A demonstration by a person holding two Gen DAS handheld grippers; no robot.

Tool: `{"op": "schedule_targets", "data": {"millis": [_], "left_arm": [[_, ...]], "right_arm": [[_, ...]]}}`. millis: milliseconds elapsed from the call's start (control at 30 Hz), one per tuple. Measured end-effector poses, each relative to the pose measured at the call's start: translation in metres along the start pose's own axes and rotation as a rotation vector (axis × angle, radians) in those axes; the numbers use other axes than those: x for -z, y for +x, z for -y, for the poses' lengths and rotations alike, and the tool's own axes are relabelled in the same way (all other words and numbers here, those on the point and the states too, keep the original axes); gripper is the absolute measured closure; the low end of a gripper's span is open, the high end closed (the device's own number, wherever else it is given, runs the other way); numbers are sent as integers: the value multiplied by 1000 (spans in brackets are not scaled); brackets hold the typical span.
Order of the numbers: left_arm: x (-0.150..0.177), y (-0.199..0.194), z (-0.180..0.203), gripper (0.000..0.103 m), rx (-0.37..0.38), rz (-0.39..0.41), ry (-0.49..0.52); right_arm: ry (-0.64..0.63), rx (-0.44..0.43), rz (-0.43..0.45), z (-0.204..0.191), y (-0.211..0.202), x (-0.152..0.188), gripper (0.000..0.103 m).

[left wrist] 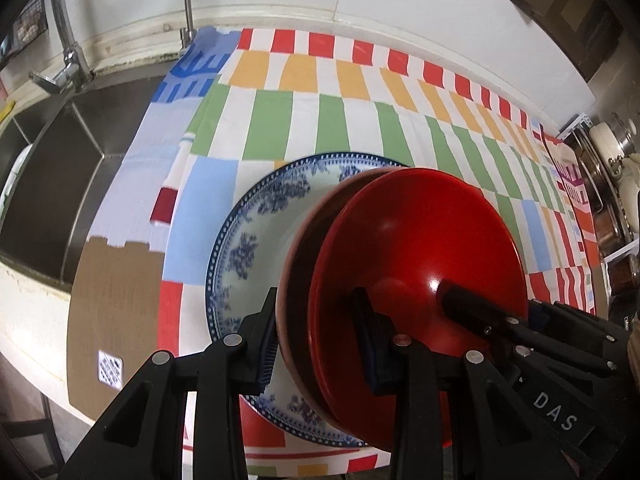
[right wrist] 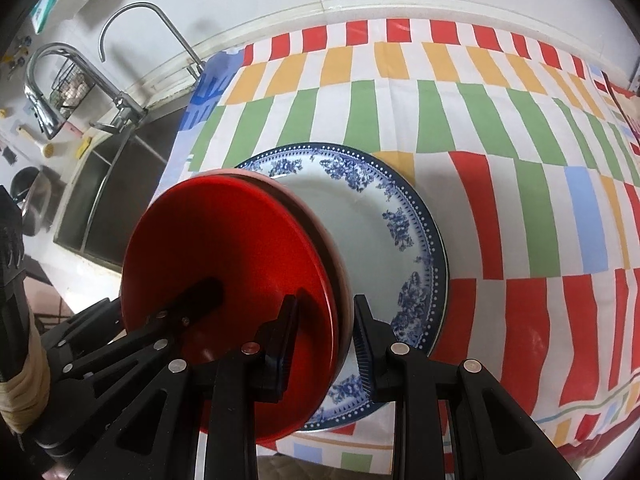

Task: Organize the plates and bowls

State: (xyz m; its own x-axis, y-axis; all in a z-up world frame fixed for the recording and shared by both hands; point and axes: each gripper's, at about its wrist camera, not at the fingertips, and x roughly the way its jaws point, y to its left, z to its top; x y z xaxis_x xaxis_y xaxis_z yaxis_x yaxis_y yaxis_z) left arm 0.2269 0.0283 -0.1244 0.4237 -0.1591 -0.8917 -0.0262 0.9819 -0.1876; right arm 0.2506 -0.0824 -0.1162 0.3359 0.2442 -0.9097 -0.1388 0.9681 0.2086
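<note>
A glossy red bowl (left wrist: pixel 420 240) (right wrist: pixel 224 240) sits nested in a pink-rimmed bowl (left wrist: pixel 296 264) (right wrist: pixel 344 288). The pair is tilted on edge over a blue-and-white floral plate (left wrist: pixel 256 216) (right wrist: pixel 372 220) lying on the striped cloth (left wrist: pixel 320 120). Whether the bowls touch the plate I cannot tell. My left gripper (left wrist: pixel 316 336) is shut across both rims on one side. My right gripper (right wrist: pixel 324 340) clamps both rims on the other side. Each gripper also shows in the other's view, the right gripper (left wrist: pixel 480 312) with one finger inside the red bowl and the left gripper (right wrist: pixel 188 300) likewise.
A steel sink (left wrist: pixel 52 184) (right wrist: pixel 116 200) with faucets (left wrist: pixel 68 64) (right wrist: pixel 120 104) lies left of the cloth. A brown cardboard sheet (left wrist: pixel 112 320) covers the counter's front left. Pots and a rack (left wrist: pixel 612 148) stand at the far right. The tiled wall runs behind.
</note>
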Motion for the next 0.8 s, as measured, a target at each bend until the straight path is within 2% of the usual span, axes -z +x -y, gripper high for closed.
{"op": "schedule_targets", "data": {"millis": [267,467,633,800], "left_arm": [[-6,2,0,66,-2,18,27],[-3,-20,-2,47,-43,105,68],[11,-57,0,32,-67,249,114],[38,-92,8,19,-120,402,173]], "right_arm": [[-3,20,53,1,-7,-7,74],[0,44,90,1,-10,-6,71],[30,87,187,3,-36,7,65],[81,171,395,1,-78,37,39]]}}
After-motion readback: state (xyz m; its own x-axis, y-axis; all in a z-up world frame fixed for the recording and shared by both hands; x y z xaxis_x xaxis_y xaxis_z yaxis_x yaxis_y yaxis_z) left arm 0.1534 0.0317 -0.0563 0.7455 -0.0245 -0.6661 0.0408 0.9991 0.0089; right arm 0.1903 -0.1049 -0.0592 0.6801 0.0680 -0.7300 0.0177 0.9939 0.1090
